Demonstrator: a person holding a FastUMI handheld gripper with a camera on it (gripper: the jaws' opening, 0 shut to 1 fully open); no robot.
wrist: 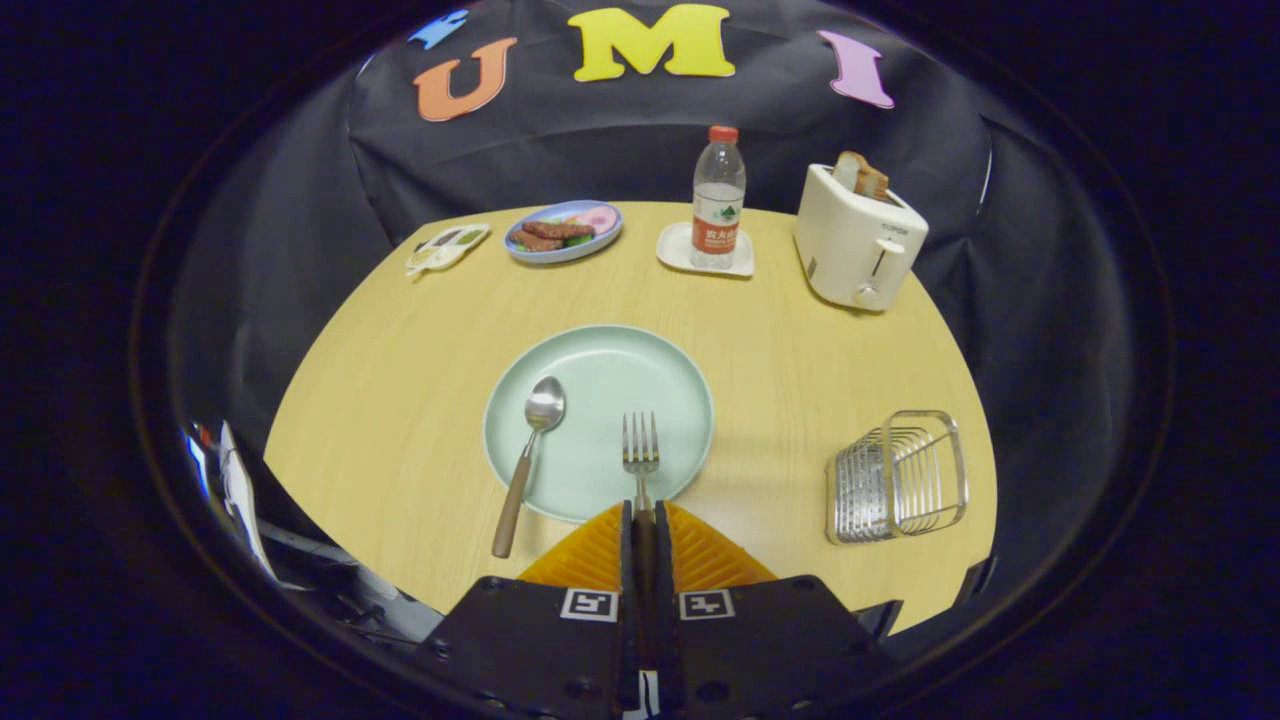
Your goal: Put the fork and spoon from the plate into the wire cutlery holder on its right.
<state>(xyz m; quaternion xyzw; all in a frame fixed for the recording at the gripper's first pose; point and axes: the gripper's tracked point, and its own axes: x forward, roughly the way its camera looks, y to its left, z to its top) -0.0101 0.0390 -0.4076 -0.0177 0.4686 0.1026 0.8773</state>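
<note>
Squarely between the closed claw point(641, 520) fingers, the fork point(640, 452) handle; tines ahead

Staged dining booth: black cloth wall point(300, 200), table point(400, 400).

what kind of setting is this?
Likely a staged dining table in a recording booth: plate, toaster, water bottle. Gripper is shut on the fork handle.

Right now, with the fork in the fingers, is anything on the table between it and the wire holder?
Nothing visible. The gripper is shut on the fork handle at the green plate's near rim. Bare table lies between it and the wire cutlery holder. The spoon lies on the other side.
</note>
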